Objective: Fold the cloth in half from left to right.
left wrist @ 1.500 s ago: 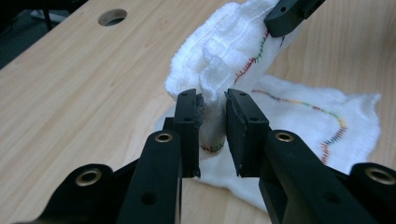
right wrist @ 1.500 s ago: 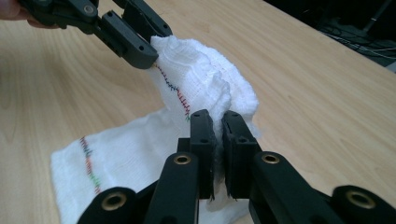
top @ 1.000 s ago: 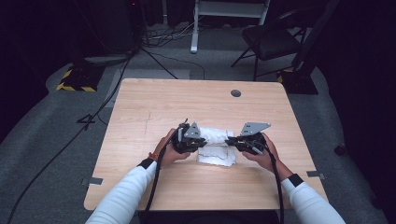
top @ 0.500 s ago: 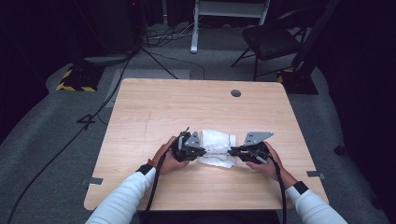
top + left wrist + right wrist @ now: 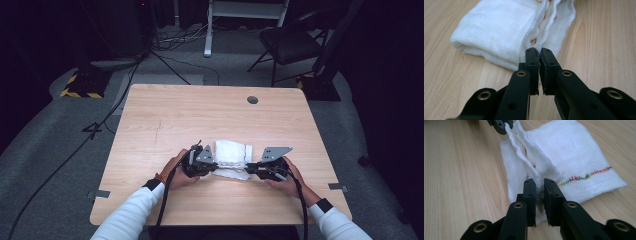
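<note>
- White cloth (image 5: 231, 159): folded, lying on the near middle of the table (image 5: 165, 115), its upper layer's edge raised between both grippers.
- Left gripper (image 5: 538, 57) is clamped on that edge's left end.
- Right gripper (image 5: 539, 185) pinches the right end; its jaws have just been easing apart slightly, cloth between them.

My table (image 5: 165, 115) was pale wood with a round dark grommet (image 5: 252, 100) near its far edge; a folded white cloth (image 5: 232, 152) lay on its near half.
</note>
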A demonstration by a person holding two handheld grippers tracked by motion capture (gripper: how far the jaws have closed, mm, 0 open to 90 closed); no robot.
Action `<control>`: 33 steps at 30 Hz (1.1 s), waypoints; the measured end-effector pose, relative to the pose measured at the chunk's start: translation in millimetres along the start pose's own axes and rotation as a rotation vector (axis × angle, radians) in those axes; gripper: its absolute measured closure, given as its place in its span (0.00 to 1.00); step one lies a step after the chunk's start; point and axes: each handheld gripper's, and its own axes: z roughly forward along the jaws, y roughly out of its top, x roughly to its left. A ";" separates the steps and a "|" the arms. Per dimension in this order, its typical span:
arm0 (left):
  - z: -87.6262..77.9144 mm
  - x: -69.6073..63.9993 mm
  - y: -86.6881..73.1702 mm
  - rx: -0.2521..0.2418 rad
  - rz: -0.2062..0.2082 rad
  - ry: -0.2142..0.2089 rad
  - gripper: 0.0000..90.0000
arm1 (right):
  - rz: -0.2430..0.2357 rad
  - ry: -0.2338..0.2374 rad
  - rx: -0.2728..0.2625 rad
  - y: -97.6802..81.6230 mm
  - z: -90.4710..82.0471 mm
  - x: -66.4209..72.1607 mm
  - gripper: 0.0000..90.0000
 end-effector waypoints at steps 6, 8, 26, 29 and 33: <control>1.4 -2.5 -5.3 0.029 0.003 -0.004 0.93 | 0.001 0.009 0.016 -3.1 2.6 1.5 0.90; 1.8 -2.2 -5.9 0.034 0.006 -0.006 0.94 | -0.002 0.014 0.023 -3.6 4.3 2.3 0.89; 5.3 -3.3 -9.3 0.053 -0.018 -0.021 0.94 | -0.008 0.020 0.051 -10.9 3.9 6.4 0.86; 5.1 -4.2 -11.4 0.060 -0.021 -0.021 0.94 | -0.010 0.015 0.053 -10.9 4.2 7.3 0.86; 6.3 -4.8 -12.4 0.071 -0.012 -0.022 0.93 | -0.012 0.015 0.061 -12.4 5.0 7.5 0.87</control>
